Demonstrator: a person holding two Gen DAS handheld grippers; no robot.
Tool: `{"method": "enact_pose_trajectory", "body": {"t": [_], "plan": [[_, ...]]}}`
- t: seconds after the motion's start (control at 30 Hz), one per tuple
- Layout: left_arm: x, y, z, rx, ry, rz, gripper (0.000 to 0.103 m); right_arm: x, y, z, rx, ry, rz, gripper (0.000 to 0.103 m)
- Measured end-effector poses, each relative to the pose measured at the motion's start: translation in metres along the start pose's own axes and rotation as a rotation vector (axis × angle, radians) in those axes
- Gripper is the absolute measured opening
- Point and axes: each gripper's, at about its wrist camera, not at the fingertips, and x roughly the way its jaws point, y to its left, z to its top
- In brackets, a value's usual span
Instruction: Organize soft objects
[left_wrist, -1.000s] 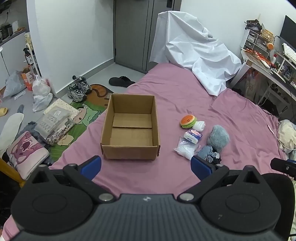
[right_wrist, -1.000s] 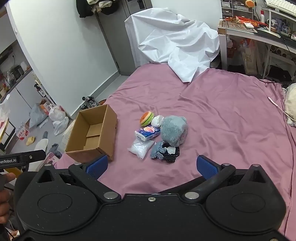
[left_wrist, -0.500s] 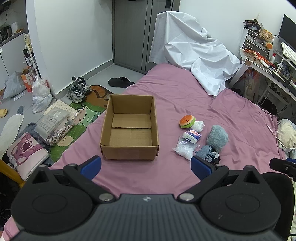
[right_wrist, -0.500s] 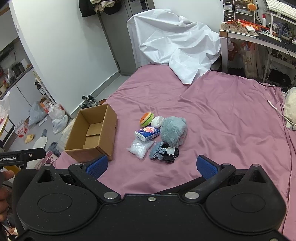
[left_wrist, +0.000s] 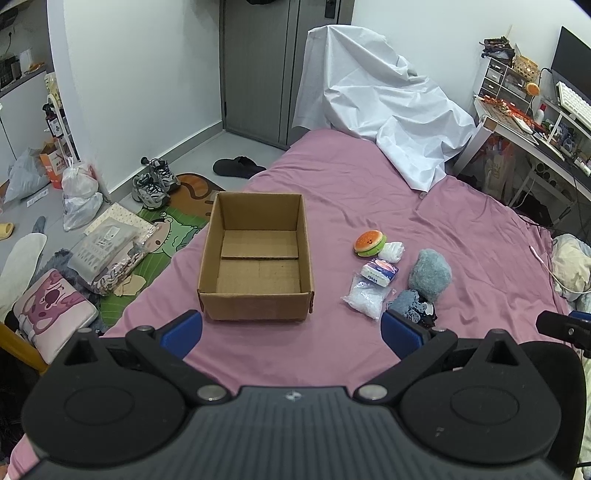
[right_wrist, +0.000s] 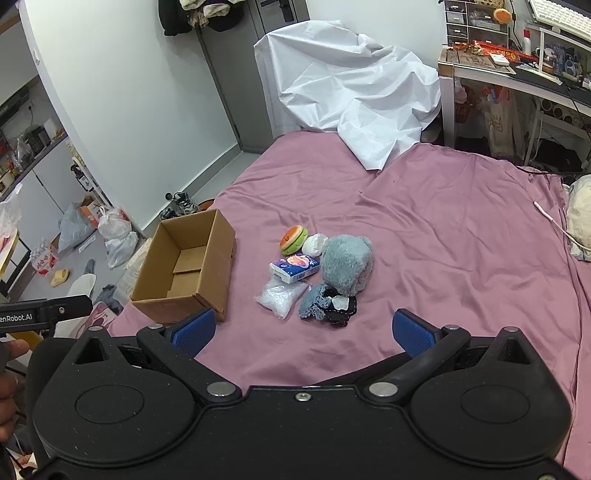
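Since the earlier frames almost nothing has moved: both views have drifted only slightly, and the box and the soft things lie where they were on the bed.

We hold our left gripper (left_wrist: 291, 328) above the near edge of a bed covered with a mauve sheet (left_wrist: 369, 192). Its blue fingers (left_wrist: 183, 328) are spread wide with nothing between them. Just beyond them sits an open cardboard box (left_wrist: 256, 258), upright, with only its bottom flaps showing inside.

To the right of the box, apart from it, a small cluster of soft things lies on the sheet. Farthest from us is a burger toy (left_wrist: 369, 242) touching a small white bundle (left_wrist: 392, 252). Nearer us is a tissue pack (left_wrist: 379, 272), then a clear plastic bag (left_wrist: 365, 300). Beside these is a grey-blue plush toy (left_wrist: 430, 275), and in front of it a heap of blue and black lace fabric (left_wrist: 412, 304).

Our right gripper (right_wrist: 303, 330) hangs over the same near edge, its blue fingers (right_wrist: 413, 332) also wide apart and holding nothing. From this side the box (right_wrist: 188, 267) is to the left of the cluster.

A crumpled white sheet (left_wrist: 380, 107) is draped at the far end of the bed. A cluttered desk (left_wrist: 517, 125) stands at the right, and shoes (left_wrist: 153, 182) and bags lie on the floor at the left.
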Motion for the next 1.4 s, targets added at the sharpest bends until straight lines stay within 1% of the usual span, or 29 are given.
{"method": "enact_pose_trajectory", "body": {"t": [1.4], "plan": [[-0.0043, 0.0035, 0.0034, 0.004, -0.007, -0.010, 0.102, 0.0007, 0.0017, 0.0014, -0.004, 0.009, 0.003, 0.103]]}}
